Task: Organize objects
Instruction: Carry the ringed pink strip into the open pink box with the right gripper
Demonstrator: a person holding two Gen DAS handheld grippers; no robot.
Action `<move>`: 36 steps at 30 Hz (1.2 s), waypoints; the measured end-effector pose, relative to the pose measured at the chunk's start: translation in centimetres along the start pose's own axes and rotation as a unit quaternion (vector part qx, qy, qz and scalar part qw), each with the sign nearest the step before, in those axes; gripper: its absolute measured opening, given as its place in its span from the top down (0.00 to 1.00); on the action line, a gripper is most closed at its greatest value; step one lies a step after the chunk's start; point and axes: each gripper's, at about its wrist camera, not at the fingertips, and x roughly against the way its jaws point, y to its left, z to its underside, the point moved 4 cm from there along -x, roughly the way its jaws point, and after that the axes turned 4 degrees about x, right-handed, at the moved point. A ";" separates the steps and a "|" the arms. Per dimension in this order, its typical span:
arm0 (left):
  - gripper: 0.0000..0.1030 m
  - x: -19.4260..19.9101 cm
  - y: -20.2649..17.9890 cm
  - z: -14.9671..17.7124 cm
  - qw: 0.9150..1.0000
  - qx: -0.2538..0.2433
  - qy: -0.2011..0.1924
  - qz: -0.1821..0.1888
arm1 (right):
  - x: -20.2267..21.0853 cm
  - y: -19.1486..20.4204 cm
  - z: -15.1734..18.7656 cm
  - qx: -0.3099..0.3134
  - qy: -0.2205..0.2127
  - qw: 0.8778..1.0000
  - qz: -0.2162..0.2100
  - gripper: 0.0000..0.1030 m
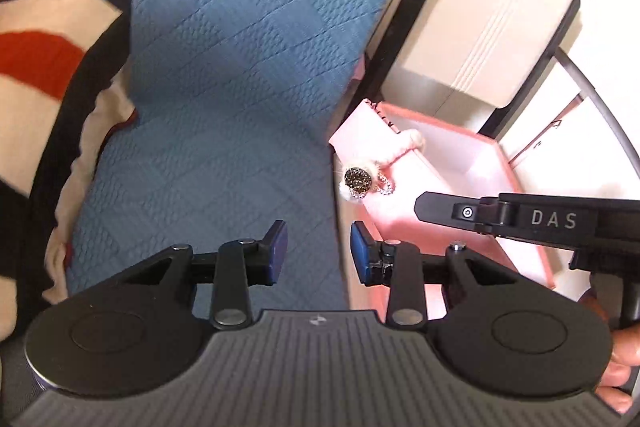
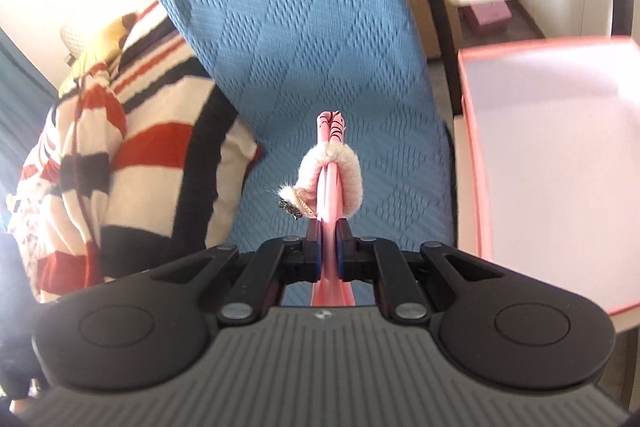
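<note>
My right gripper (image 2: 329, 243) is shut on a thin pink card (image 2: 330, 163) with a fluffy pink hair tie (image 2: 349, 167) wrapped round it and a dark sparkly charm (image 2: 291, 209). It holds the card edge-on above the blue bedspread (image 2: 300, 27). In the left wrist view the same card (image 1: 360, 139) with its charm (image 1: 358, 179) hangs over the near corner of an open pink box (image 1: 472, 163), and the right gripper's body (image 1: 552, 221) comes in from the right. My left gripper (image 1: 319, 253) is open and empty, low over the bedspread's edge (image 1: 240, 67).
The pink box (image 2: 472, 147) sits right of the bed on a pale surface. A striped red, black and cream blanket (image 2: 132, 155) lies on the left of the bed, also in the left wrist view (image 1: 52, 59). A white cabinet (image 1: 480, 27) stands behind the box.
</note>
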 end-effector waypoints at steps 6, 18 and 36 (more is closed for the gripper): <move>0.61 -0.9 -4.3 -2.2 1.000 -0.020 -0.007 0.014 | 3.1 -2.2 -2.6 0.009 -0.032 0.999 0.010 0.90; 0.61 -6.6 -12.5 -3.4 0.998 -0.052 0.004 0.045 | 5.0 -10.4 -5.0 -0.017 -0.060 0.997 0.043 0.90; 0.61 -17.3 -14.4 -1.1 0.994 -0.075 0.071 0.037 | -2.3 -20.6 -2.0 -0.030 -0.031 0.994 0.096 0.90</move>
